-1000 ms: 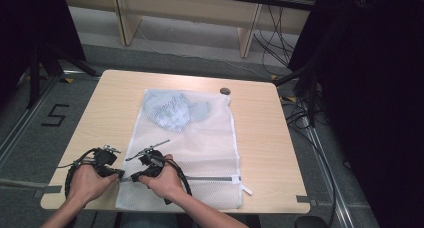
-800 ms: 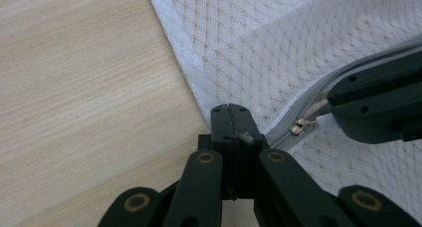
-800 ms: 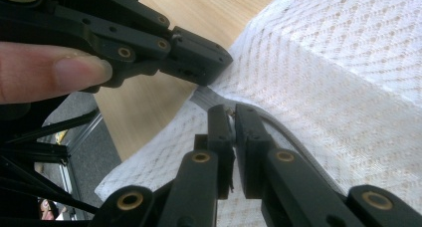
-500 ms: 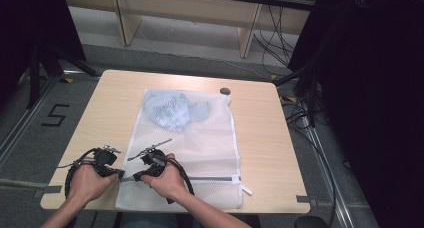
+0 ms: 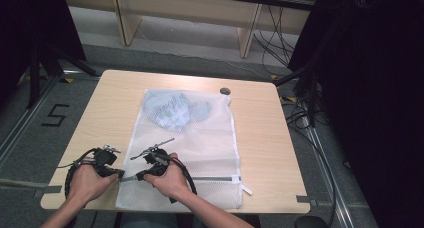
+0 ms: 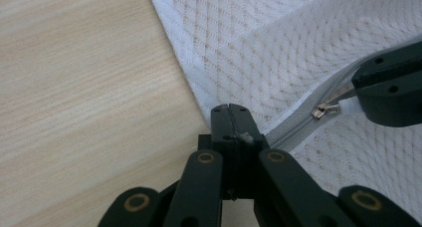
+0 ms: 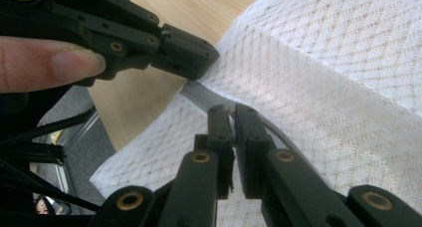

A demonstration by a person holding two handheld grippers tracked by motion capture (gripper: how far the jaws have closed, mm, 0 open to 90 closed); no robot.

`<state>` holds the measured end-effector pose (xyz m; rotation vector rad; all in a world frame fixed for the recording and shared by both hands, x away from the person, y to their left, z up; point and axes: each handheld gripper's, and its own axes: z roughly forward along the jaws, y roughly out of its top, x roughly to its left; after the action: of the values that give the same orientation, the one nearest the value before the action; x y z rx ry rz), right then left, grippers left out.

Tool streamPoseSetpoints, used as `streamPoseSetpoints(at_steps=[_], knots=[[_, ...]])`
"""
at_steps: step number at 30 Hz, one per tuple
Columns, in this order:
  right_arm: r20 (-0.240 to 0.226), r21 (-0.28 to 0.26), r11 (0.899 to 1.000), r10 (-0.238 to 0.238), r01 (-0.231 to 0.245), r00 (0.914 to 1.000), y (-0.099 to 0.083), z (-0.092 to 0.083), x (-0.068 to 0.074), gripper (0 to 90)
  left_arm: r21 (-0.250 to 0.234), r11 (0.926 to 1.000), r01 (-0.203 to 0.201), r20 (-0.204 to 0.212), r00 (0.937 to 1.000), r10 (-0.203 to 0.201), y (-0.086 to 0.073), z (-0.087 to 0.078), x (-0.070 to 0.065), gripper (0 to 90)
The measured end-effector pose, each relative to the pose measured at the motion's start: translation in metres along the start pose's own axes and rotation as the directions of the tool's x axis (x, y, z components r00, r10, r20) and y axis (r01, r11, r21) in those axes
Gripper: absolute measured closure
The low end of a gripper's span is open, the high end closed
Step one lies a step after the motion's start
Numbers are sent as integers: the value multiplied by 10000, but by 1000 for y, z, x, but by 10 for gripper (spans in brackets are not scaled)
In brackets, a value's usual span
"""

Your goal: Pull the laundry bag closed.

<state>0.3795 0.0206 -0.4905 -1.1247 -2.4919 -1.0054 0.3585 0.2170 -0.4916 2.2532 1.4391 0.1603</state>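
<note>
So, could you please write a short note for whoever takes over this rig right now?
Left tool: shut on the end of the zipper, at the near left corner of the mesh bag.
Right tool: shut on the zipper pull, close beside the left tool.
Things: the bag lies flat on the table, with the blue cloth inside at its far end.
Done: both grips are set.
Left: the pull sits at the left end, so it probably has to slide along the zipper to the right end.
</note>
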Motion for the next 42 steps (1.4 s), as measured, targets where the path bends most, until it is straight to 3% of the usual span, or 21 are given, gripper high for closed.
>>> streamPoseSetpoints(at_steps=[3, 4, 7, 9, 11, 17, 27, 29, 33, 37, 38, 42], knots=[[-25, -48, 9998, -168, 168, 9999, 0, 0, -2, 869, -7, 10000, 11, 17, 10000, -11, 0, 0, 0, 900], [7, -12, 10000, 87, -87, 10000, -1, -1, 0, 869, -3, 10000, 2, 14, 10000, -2, 0, 0, 0, 900], [18, 46, 10000, 36, -36, 10000, -1, -2, -1, 869, -149, 9999, 35, 10, 10000, -34, -1, 1, 0, 900], [8, -50, 9995, -312, 312, 9995, -1, -2, -3, 869, -59, 10000, 21, -18, 10000, -21, 0, 0, 0, 900], [5, 77, 10000, 60, -60, 10000, -2, -4, -1, 869, -1, 10000, -1, 15, 10000, 1, 0, 0, 0, 900], [-28, -35, 10000, -77, 77, 10000, -2, -4, -3, 869, 48, 10000, -12, -58, 10000, 12, 0, 0, 0, 900], [129, 79, 9998, 173, -174, 9998, -3, -7, -3, 869, 38, 10000, -27, -56, 10000, 27, 0, 0, 0, 900], [36, 9, 10000, -59, 59, 10000, -3, -7, -4, 869, 32, 10000, -16, -42, 10000, 16, 0, 0, 0, 900], [112, 125, 9998, 182, -184, 9998, -4, -8, -3, 869, -8, 10000, -7, 14, 10000, 7, 0, 0, 0, 900], [60, -87, 9993, -355, 355, 9994, -4, -9, -7, 870, -6, 10000, -13, 15, 10000, 13, 0, 0, 0, 900], [57, 26, 9999, 97, -97, 9999, -4, -11, -5, 869, 22, 10000, -29, -18, 10000, 29, 0, 0, 0, 900], [75, 46, 9999, 105, -105, 9999, -4, -12, -5, 869, -21, 10000, -6, 27, 10000, 6, 0, 0, 0, 900]])
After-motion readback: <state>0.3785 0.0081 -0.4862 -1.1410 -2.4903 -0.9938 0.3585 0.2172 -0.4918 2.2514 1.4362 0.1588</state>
